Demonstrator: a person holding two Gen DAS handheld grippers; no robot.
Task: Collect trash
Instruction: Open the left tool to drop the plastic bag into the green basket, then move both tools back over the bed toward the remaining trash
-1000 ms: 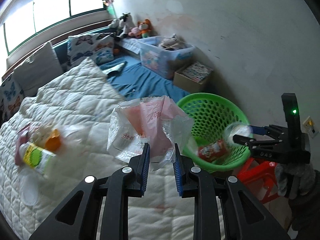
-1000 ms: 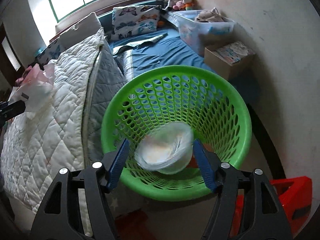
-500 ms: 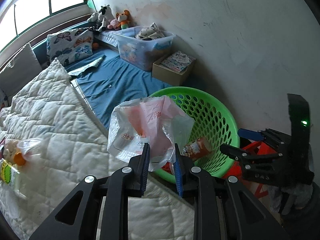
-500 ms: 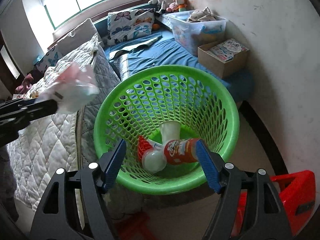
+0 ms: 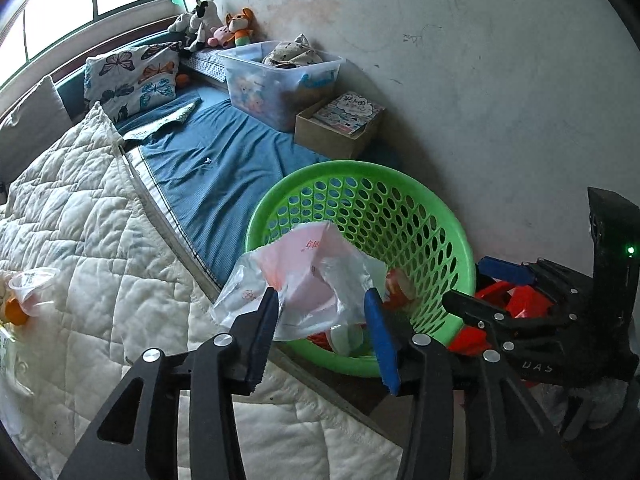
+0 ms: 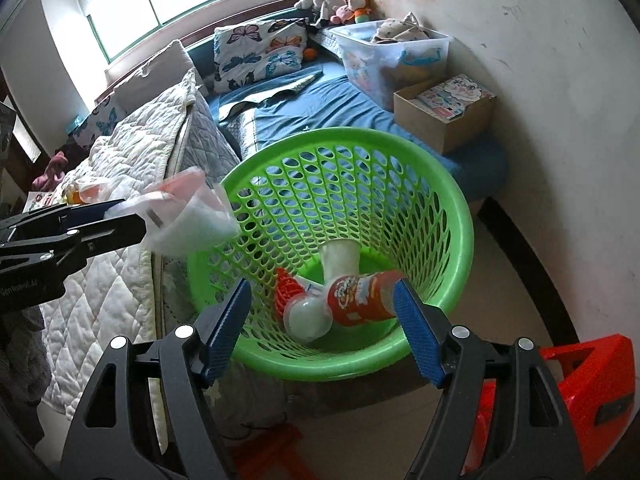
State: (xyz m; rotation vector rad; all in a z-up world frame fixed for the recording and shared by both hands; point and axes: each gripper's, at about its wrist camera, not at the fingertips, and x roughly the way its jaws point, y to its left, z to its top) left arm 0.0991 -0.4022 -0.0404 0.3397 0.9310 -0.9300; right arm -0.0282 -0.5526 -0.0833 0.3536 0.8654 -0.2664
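We are finding the left tongs (image 5: 320,312) with jaws that have just been opening, now parted, the bag (image 5: 304,280) lying loosely between them and slipping free. We are placing it over the near-left rim of the basket (image 5: 436,216), evidently so it drops inside. The right tongs (image 6: 324,320) are standing wide and empty above the basket's near edge, having nothing to hold. Inside the basket, cups (image 6: 340,256) and a bottle (image 6: 360,300) are lying on the bottom. A cup (image 5: 30,284) is remaining on the quilt (image 5: 100,240).
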